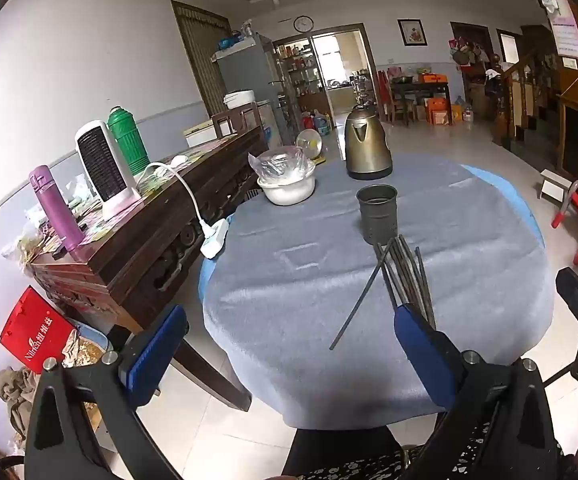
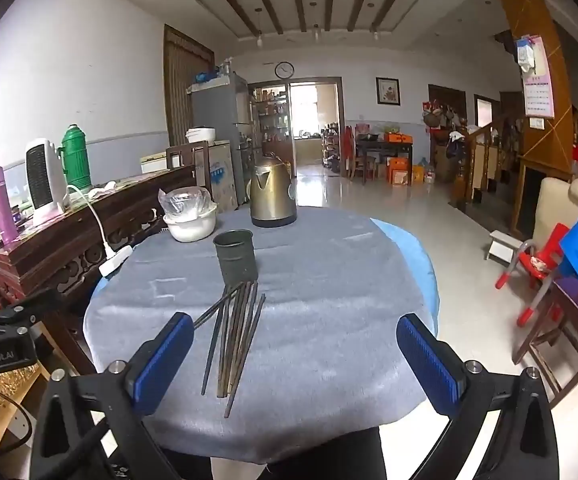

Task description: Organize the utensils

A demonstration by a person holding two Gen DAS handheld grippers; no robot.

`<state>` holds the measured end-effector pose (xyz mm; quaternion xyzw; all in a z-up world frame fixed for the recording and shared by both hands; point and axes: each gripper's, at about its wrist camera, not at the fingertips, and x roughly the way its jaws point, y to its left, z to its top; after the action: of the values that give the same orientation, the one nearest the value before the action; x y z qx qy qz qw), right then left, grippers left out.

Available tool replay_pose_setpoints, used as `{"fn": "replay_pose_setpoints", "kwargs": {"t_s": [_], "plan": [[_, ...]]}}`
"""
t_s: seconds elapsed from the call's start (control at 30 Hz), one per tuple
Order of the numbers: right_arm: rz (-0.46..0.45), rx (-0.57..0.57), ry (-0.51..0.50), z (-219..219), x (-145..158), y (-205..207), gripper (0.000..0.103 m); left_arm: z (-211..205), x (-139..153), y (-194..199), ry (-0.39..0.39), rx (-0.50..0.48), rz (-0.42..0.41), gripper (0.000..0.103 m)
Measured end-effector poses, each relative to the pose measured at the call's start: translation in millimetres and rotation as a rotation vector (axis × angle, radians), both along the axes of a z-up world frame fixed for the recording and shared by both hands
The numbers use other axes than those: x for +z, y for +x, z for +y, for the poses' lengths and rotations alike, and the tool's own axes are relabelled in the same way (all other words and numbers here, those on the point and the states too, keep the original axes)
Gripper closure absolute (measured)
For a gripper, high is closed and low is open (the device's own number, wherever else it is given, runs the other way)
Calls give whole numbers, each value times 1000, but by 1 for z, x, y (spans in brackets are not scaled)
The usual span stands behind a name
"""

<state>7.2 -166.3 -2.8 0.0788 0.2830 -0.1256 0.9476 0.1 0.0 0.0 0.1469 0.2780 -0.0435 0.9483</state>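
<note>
Several dark chopsticks (image 2: 235, 336) lie fanned out on the grey cloth of the round table (image 2: 329, 320), their far tips touching a dark metal holder cup (image 2: 236, 256) that stands upright and looks empty. In the left wrist view the chopsticks (image 1: 401, 280) lie partly behind my right-hand finger, and the cup (image 1: 377, 214) stands beyond them. My left gripper (image 1: 289, 350) hangs open over the table's near edge, holding nothing. My right gripper (image 2: 295, 354) is open too, with the near ends of the chopsticks just inside its left finger.
A brass kettle (image 2: 272, 196) and a white bowl with a plastic bag (image 2: 191, 216) stand at the far side of the table. A white power strip (image 2: 115, 264) rests on its left edge. A wooden sideboard (image 1: 149, 232) with bottles and a heater stands left. A red chair (image 2: 537, 272) is right.
</note>
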Motion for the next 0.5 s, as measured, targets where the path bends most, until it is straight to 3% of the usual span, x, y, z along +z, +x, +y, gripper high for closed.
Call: {"fn": "replay_pose_setpoints", "kwargs": {"t_s": [0.5], "plan": [[8,-2,-5,5,-3,3,0,8,-3,2,6,18,-6,0]]}}
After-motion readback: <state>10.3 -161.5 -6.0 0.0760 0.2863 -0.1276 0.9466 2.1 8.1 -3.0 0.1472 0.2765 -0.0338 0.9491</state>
